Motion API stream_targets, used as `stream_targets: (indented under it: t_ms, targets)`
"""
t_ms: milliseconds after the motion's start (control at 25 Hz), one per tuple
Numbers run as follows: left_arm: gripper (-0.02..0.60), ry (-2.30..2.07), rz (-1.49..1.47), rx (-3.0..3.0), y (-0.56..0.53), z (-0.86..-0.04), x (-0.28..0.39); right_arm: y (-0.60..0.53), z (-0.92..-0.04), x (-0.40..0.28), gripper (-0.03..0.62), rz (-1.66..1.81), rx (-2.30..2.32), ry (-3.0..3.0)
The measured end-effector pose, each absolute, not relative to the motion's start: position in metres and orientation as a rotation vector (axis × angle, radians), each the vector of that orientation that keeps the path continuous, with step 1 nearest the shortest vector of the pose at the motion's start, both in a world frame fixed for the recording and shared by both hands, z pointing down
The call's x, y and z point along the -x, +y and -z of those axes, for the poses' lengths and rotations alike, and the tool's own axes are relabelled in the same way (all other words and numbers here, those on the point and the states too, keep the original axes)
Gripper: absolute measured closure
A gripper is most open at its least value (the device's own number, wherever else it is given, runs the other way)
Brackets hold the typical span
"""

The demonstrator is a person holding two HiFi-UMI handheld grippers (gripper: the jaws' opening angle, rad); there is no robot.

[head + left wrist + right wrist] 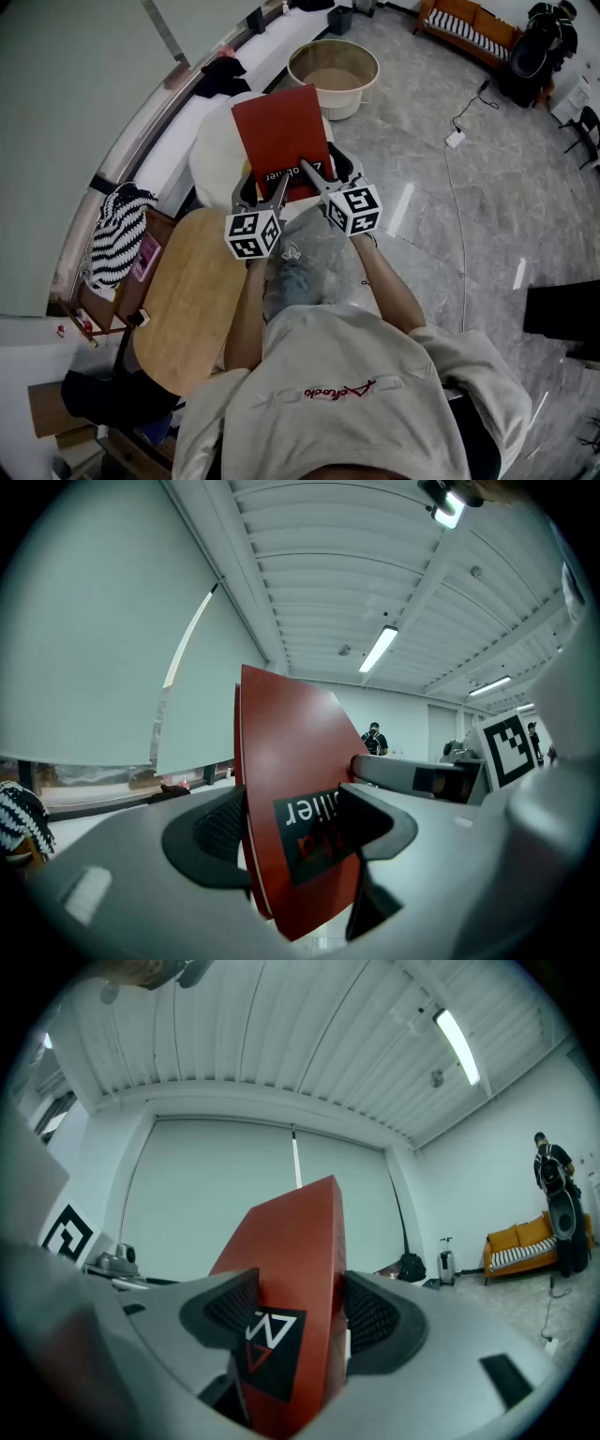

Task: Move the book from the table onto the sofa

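1. Jaws of left gripper (295, 827) shut tight on lower edge of thin red hardback book (281, 127).
2. Right gripper (300, 1314) jaws clamp same edge, just beside left.
3. Book in air, off light wooden oval table (187, 291), over white rounded seat (211, 155).

Cool, even indoor light, bright throughout. Ceiling strip lights (378, 649) glow at 1 o'clock in both gripper views, slightly blown out. In the head view the polished floor (487, 187) carries pale glare streaks at 3 o'clock, and shadows are faint. The red book (281, 127) is lit evenly. Fisheye distortion curves every edge. Both gripper views have black corners and a soft foreground at 6 o'clock.
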State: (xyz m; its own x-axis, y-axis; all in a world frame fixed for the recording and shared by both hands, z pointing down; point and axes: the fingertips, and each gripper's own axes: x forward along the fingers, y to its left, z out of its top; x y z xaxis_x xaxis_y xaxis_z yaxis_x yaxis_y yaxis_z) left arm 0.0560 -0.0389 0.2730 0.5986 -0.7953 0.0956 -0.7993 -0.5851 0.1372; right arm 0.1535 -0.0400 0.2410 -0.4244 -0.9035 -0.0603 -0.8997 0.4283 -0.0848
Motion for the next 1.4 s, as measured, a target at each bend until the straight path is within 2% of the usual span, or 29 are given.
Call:
stream_targets:
  t_ms: [1400]
  targets:
    - [0.287, -1.292, -0.004, -2.618, -0.367, -0.275, -0.003, -0.369, -0.238, -0.100, 0.309, 0.068, 1.666, 2.593]
